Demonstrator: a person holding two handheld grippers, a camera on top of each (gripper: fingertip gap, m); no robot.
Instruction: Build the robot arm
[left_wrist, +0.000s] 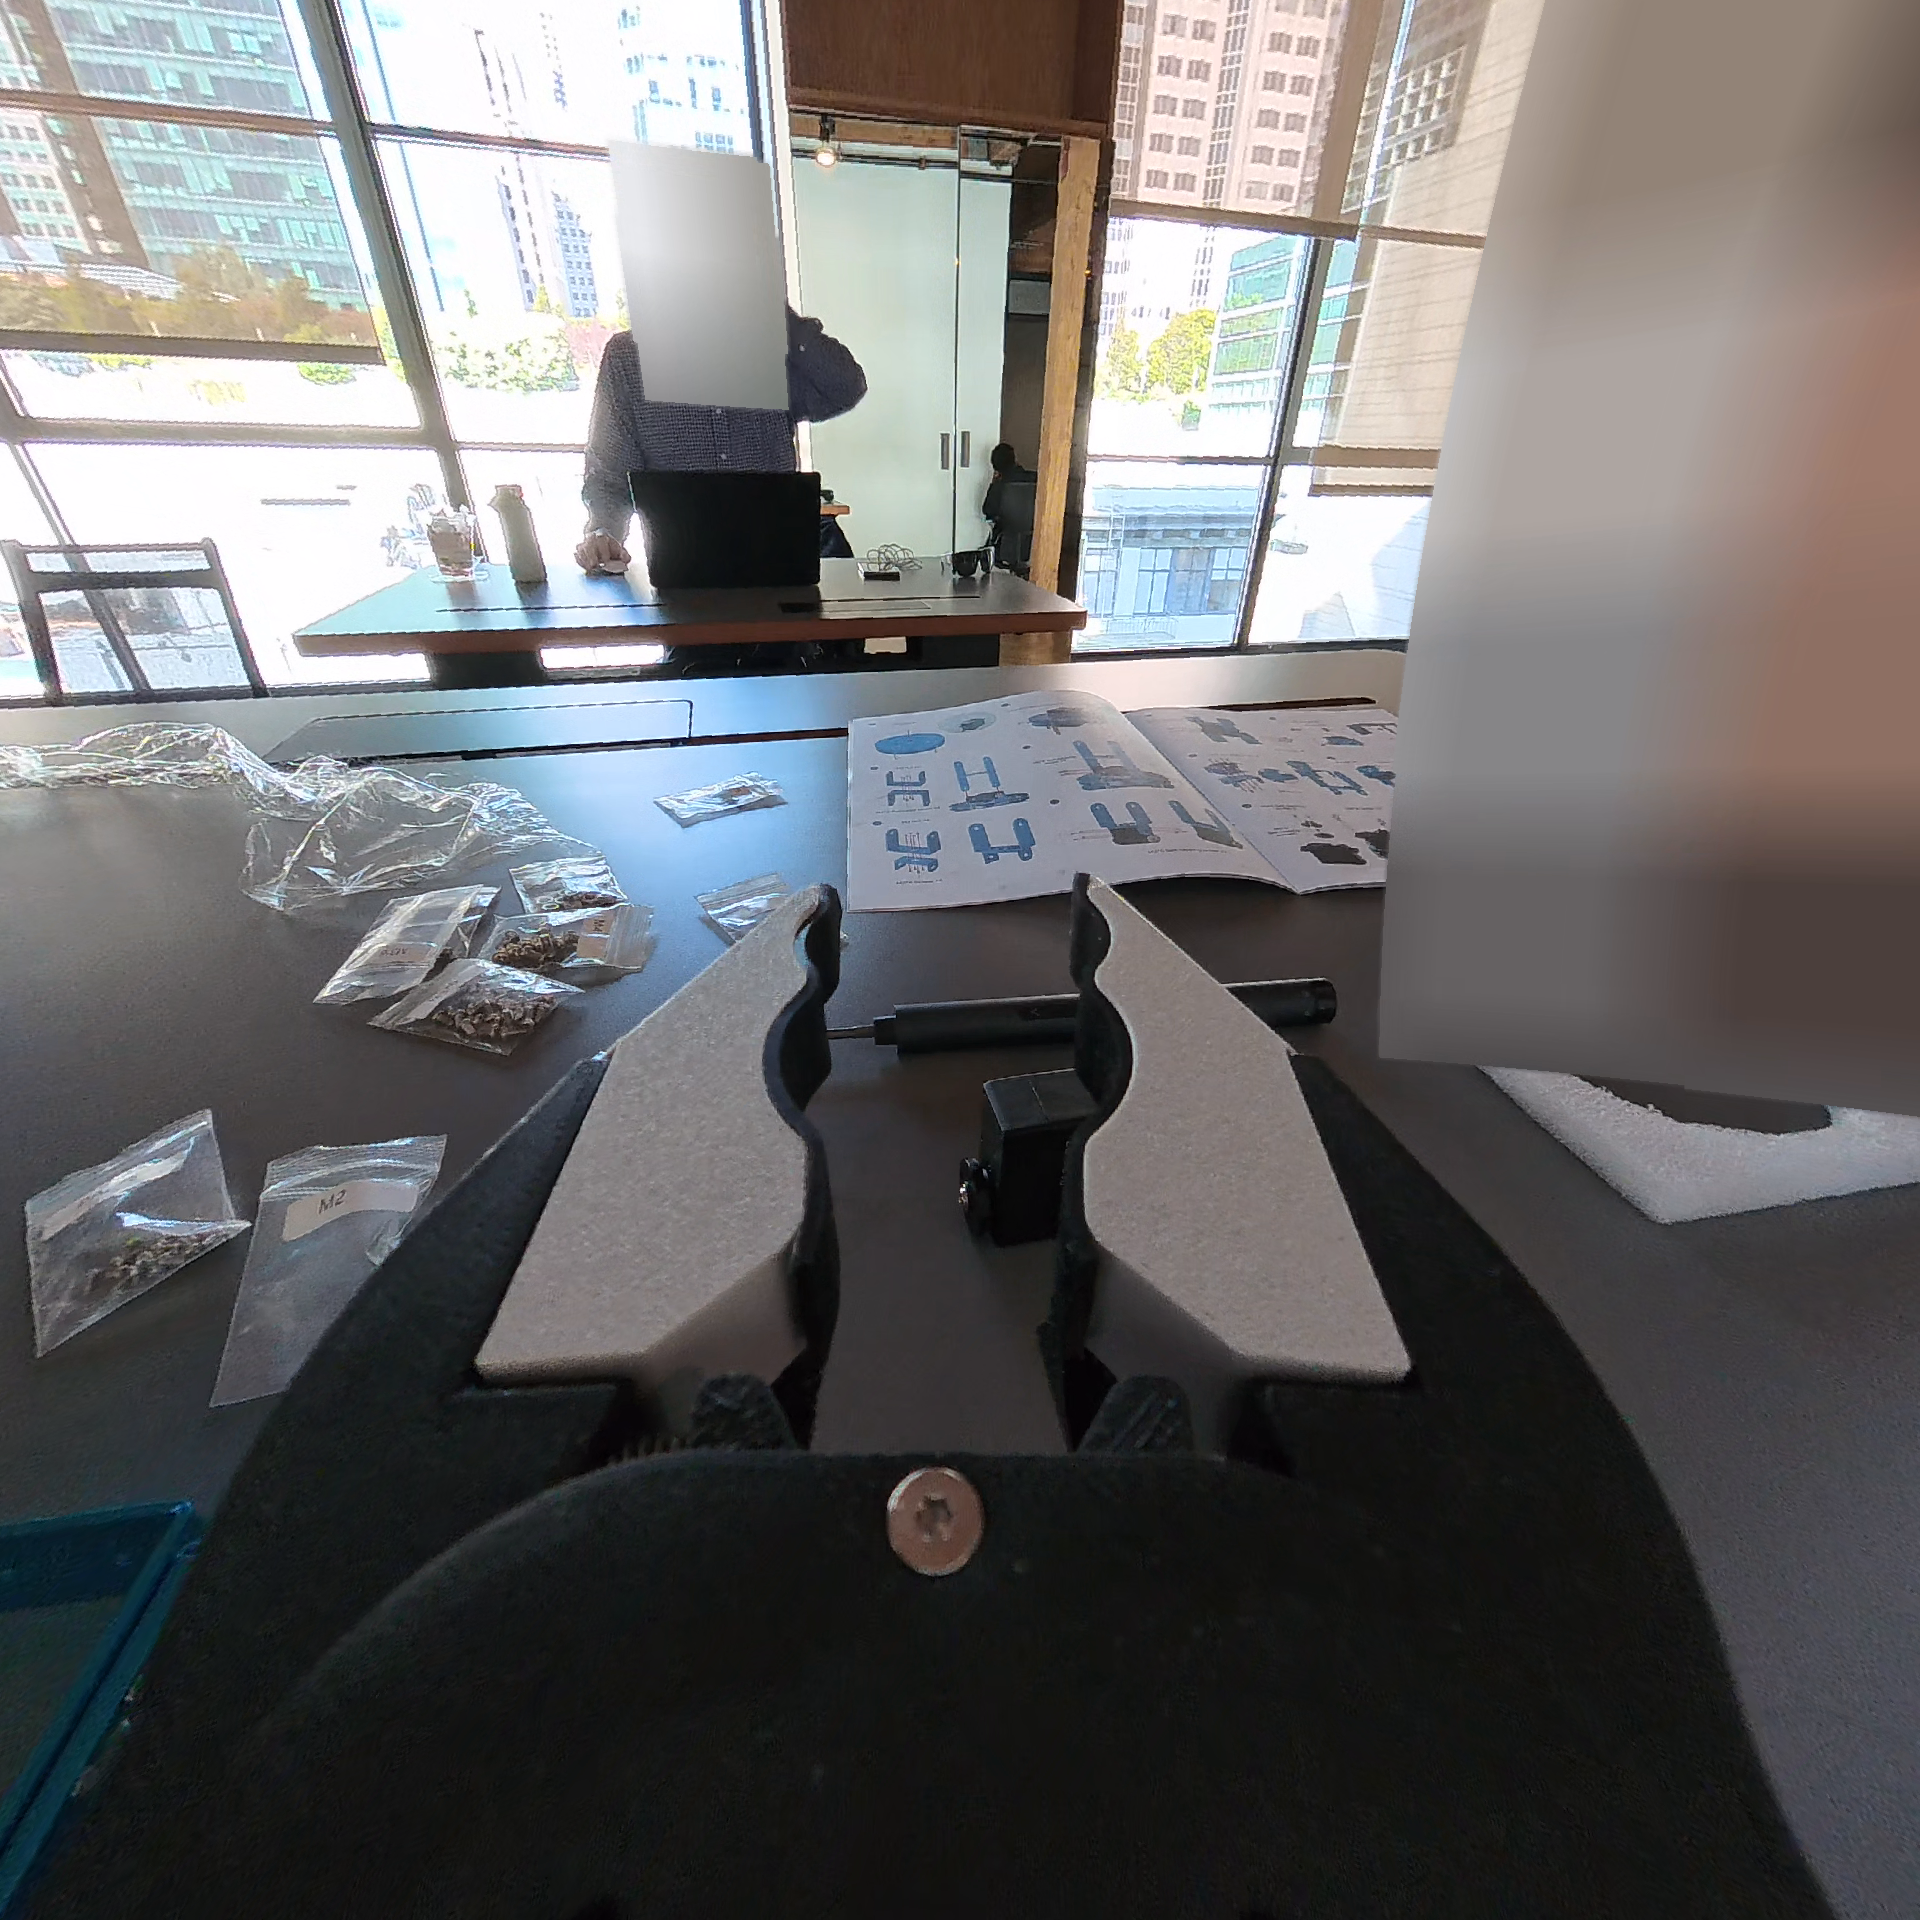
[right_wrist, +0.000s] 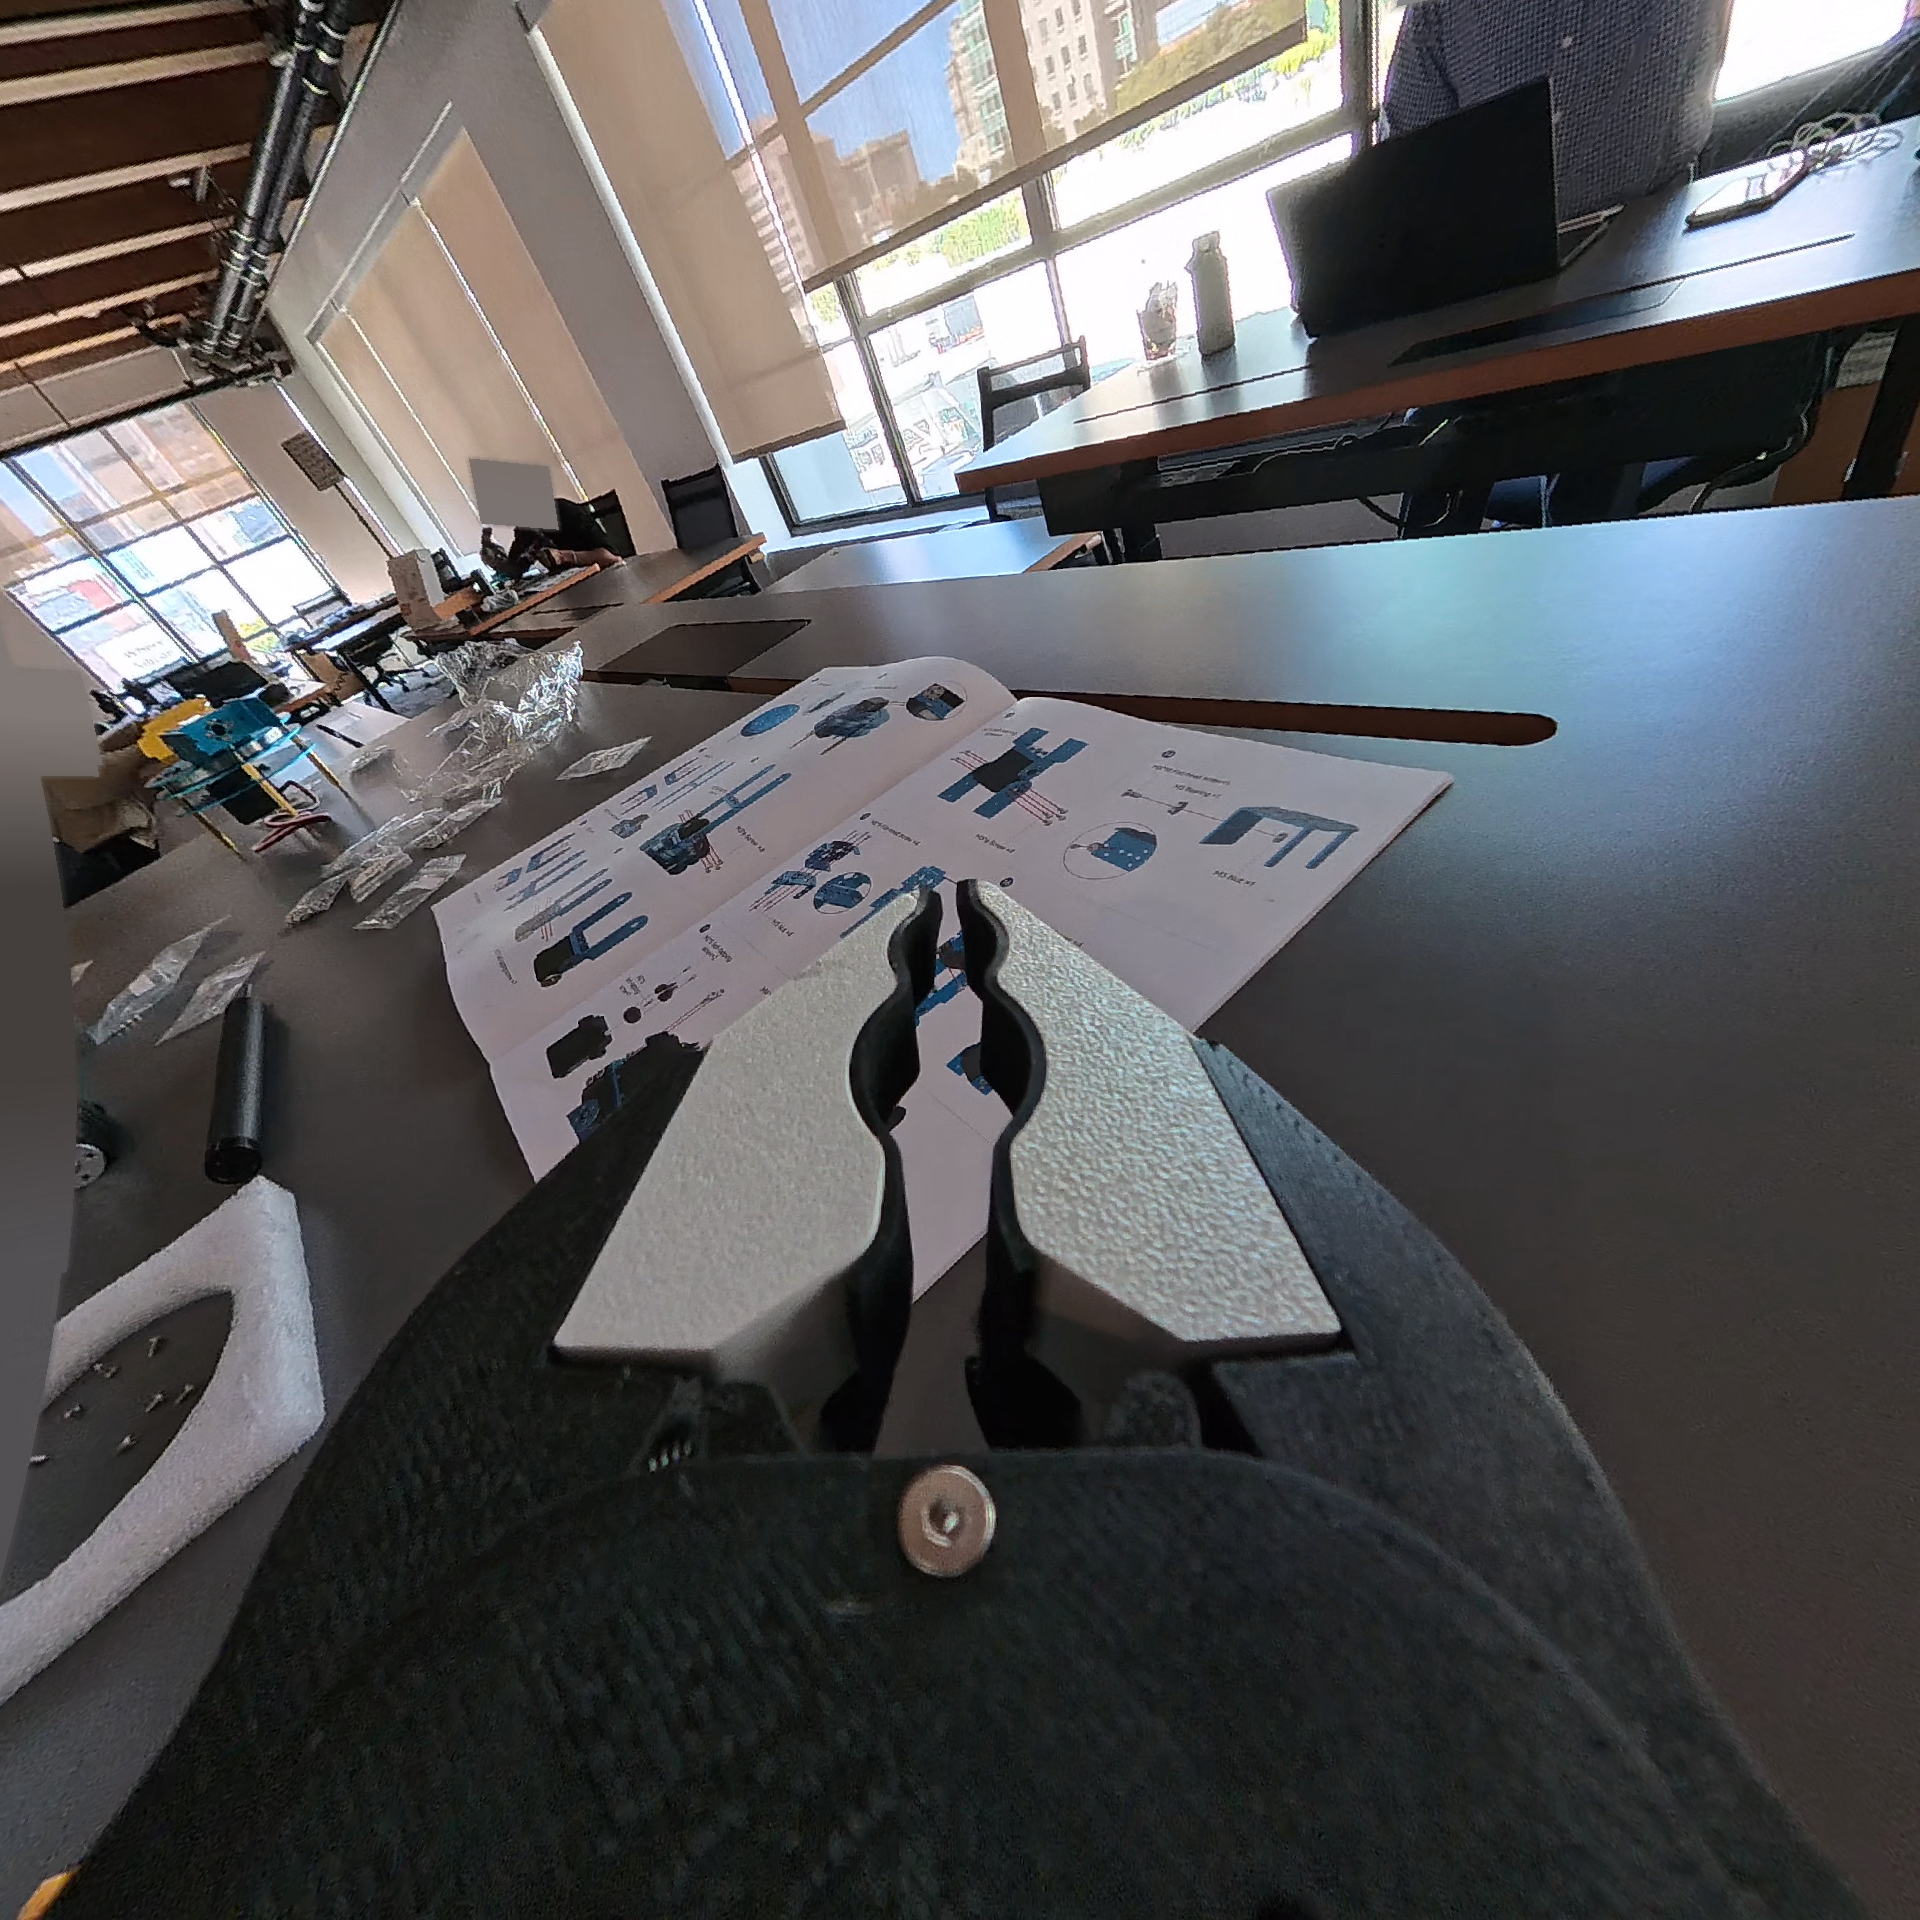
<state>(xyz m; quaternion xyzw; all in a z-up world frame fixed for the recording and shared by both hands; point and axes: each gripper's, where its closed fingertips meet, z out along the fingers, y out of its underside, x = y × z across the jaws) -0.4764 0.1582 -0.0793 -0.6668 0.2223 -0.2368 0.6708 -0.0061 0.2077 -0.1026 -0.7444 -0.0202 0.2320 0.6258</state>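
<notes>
My left gripper (left_wrist: 954, 914) is open and empty, low over the dark table (left_wrist: 156, 1039). A small black block with a round knob (left_wrist: 1023, 1143) stands on the table between the fingers, close against the right finger (left_wrist: 1164, 1122). A black screwdriver (left_wrist: 987, 1023) lies crosswise just beyond it, partly hidden by the fingers. My right gripper (right_wrist: 953, 894) has its jaws almost together with nothing between them. It hovers over the near edge of an open instruction booklet (right_wrist: 1039, 831), which also shows in the left wrist view (left_wrist: 1070, 800).
Several small bags of screws (left_wrist: 468, 987) and crumpled clear wrap (left_wrist: 343, 821) lie left. A white foam frame (right_wrist: 208, 1382) holds loose screws. The screwdriver's black handle (right_wrist: 239, 1091) lies beside it. A blue assembly (right_wrist: 229, 748) stands far left. A person sits at a laptop (left_wrist: 727, 525) at the desk behind. There is about 50 centimeters between the tips of the two grippers.
</notes>
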